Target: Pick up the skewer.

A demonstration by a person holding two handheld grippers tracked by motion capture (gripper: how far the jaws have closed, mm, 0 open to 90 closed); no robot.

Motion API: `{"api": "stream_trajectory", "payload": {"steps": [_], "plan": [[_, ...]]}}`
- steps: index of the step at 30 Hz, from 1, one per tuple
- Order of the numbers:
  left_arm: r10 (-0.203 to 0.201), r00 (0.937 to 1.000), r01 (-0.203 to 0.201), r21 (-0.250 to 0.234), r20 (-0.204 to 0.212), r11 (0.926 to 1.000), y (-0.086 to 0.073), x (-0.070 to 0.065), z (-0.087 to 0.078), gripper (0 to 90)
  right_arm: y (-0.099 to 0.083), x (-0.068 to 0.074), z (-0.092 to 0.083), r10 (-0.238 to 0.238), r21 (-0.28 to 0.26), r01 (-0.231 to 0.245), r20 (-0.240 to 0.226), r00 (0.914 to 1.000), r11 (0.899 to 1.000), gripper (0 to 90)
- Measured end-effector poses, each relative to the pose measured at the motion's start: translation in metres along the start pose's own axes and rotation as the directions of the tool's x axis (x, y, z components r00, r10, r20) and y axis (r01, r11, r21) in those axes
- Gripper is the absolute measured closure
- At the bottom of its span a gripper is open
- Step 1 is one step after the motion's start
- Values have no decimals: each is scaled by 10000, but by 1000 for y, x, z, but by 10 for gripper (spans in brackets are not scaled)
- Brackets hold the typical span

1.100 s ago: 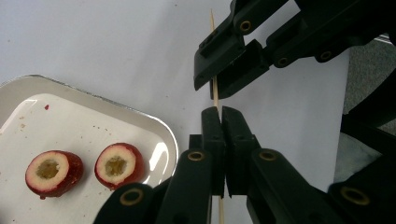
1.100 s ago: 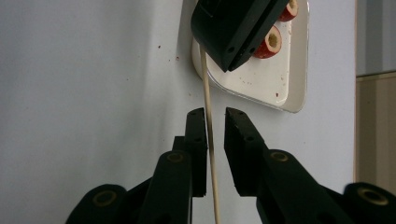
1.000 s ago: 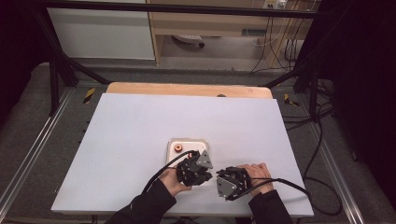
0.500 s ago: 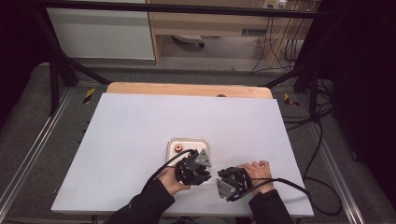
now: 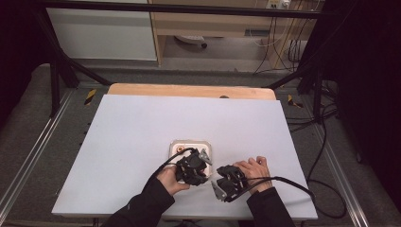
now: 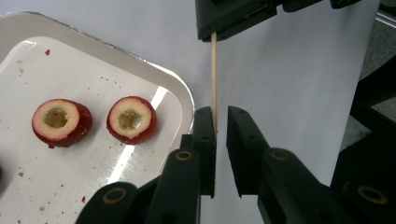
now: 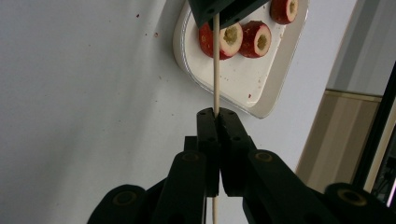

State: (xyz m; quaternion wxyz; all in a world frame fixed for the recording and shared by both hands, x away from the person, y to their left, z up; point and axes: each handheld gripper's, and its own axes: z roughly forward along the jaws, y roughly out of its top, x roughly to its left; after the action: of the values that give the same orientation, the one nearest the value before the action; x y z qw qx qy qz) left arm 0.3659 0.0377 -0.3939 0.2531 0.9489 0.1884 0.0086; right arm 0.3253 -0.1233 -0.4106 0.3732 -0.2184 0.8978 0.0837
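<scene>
A white table (image 5: 142,142) carries a small white tray (image 6: 93,60) near its front edge, and the two hands work just in front of that tray. The tray holds cored red fruit pieces (image 6: 130,119), cut side up, with red specks scattered around them. The right gripper (image 7: 217,116) has its jaws pressed together on a thin wooden stick (image 7: 216,70). The stick runs straight across to the left gripper (image 6: 222,116), whose jaws have just closed a little further; a narrow gap shows there, with the stick lying against one jaw, so it seems loosely held at best.
</scene>
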Motion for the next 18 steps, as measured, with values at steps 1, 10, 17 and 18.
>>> {"api": "stream_trajectory", "payload": {"steps": [1, 10, 17, 18], "plan": [[0, 10000, 0, 42, -46, 10000, 0, 0, 1, 828, 2, 0, 1, -216, 138, 215, 36, 9998, 9997, 887], [-6, 9995, 15, 300, -310, 9995, 1, -1, 5, 874, 7, 1, 3, -649, 266, 645, 152, 9978, 9976, 887], [147, 9985, -133, 270, -536, 9995, 0, -4, 3, 885, 7, 1, 1, -199, 201, 193, 275, 9994, 9996, 849], [166, 9984, -153, 235, -533, 9996, -1, -4, 2, 885, 7, 0, 1, 27, 110, -31, 403, 9992, 9999, 787]]}}
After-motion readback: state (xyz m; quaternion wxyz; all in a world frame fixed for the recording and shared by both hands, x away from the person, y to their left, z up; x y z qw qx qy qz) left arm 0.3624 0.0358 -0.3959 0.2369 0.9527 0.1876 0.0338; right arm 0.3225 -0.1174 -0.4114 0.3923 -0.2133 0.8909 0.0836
